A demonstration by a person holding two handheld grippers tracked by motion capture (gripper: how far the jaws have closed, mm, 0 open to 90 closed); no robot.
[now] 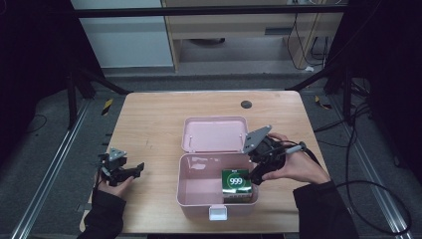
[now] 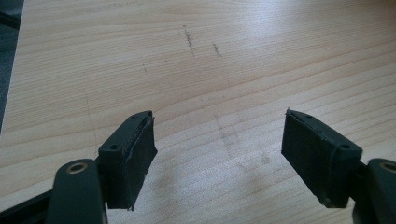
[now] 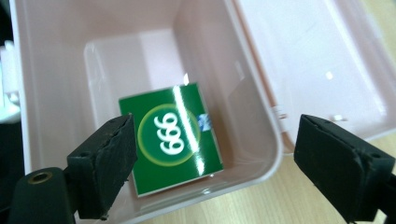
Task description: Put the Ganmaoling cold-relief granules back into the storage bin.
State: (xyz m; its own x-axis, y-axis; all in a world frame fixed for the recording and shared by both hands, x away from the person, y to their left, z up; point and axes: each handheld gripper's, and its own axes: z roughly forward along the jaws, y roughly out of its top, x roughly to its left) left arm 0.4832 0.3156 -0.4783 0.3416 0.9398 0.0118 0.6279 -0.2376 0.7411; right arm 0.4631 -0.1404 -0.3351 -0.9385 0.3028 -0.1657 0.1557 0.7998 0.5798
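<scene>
A pink plastic box [image 1: 191, 196] sits open on the wooden table [image 1: 149, 124], its lid [image 1: 214, 133] folded back flat behind it. Inside, at the right end, lies a green carton marked 999 [image 1: 236, 184], also seen from above [image 3: 172, 140] against the box wall [image 3: 252, 140]. My right gripper [image 1: 259, 174] hovers over the box's right rim, open, its jaws [image 3: 212, 158] spread wide above the carton with nothing between them. My left gripper [image 1: 137, 169] rests low over bare table left of the box, open and empty [image 2: 219, 154].
A dark round grommet [image 1: 246, 104] sits near the table's far edge. A white latch [image 1: 218, 213] juts from the box front, close to the near table edge. Cables trail on the floor at right. Bare wood lies left of the box.
</scene>
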